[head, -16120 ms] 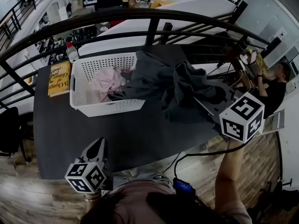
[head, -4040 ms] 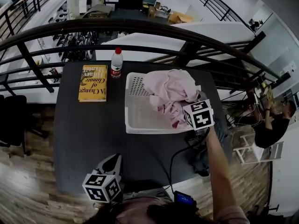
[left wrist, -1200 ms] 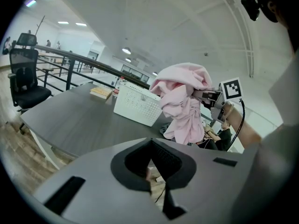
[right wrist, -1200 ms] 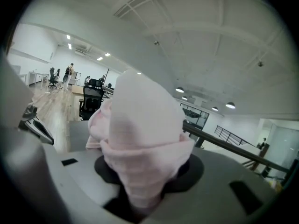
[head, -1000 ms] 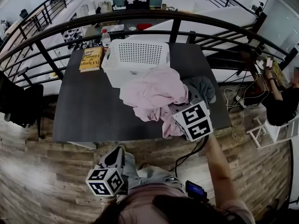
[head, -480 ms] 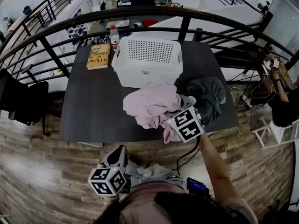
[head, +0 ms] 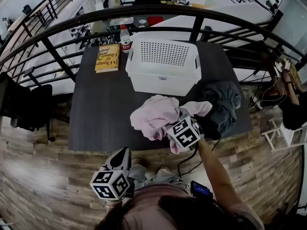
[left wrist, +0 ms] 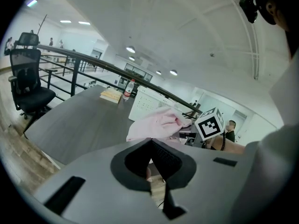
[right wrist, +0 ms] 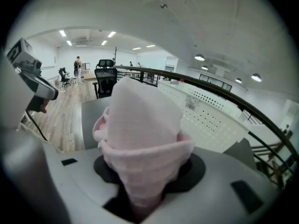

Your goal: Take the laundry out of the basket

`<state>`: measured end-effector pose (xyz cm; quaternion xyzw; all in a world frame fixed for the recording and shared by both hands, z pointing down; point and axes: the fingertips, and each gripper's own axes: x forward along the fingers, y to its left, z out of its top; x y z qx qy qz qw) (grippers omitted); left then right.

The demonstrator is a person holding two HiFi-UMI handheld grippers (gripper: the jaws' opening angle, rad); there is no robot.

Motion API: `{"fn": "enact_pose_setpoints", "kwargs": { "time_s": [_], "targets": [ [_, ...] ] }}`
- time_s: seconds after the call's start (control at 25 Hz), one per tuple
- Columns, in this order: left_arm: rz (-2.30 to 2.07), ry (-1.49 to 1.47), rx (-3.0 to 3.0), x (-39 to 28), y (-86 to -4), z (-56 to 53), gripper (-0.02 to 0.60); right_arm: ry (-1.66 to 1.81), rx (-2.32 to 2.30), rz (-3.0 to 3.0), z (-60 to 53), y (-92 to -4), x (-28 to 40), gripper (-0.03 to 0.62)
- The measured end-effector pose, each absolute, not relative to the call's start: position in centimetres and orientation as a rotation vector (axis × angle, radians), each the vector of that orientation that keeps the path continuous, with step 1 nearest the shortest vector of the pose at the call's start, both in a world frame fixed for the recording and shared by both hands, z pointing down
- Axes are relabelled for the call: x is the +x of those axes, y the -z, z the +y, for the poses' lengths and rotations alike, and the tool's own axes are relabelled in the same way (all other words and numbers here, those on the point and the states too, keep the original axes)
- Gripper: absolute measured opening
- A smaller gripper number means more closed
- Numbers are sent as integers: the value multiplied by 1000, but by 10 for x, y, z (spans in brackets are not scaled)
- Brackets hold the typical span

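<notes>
Now the right gripper (head: 190, 118) clamps the pink garment (head: 153, 116), bunched to its left near the table's (head: 96, 114) front edge, with the closed, empty left gripper (head: 121, 157) well apart.

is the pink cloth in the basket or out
Out: the pink cloth sits bunched on the table, in front of the basket.

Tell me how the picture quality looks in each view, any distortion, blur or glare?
Head view: strong fisheye bows the black metal railing into an arc; otherwise sharp. Left gripper view: dark round vignette; ceiling lights are small bright spots, little glare. Right gripper view: the pink cloth sits so near the lens that its lowest folds go soft; the white perforated plastic basket behind stays clear.
</notes>
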<state>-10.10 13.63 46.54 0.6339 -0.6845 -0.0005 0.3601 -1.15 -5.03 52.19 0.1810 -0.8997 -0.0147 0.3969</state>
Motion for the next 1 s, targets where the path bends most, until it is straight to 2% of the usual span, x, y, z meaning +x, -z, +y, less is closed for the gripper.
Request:
{"fn": "enact_pose_setpoints", "kwargs": {
  "time_s": [0.44,0.72,1.0],
  "targets": [
    [-1745,-14,1652,-125,-466,133,-2,-94,463,-2253,-44,-555,-37,226],
    [-1710,-2,1681,-124,-465,133,-2,-134,483,-2197,-39,-548,-31,275],
    [-1686,-14,1719,-117,-460,131,-2,-202,555,-2246,-30,-530,-12,276]
  ]
}}
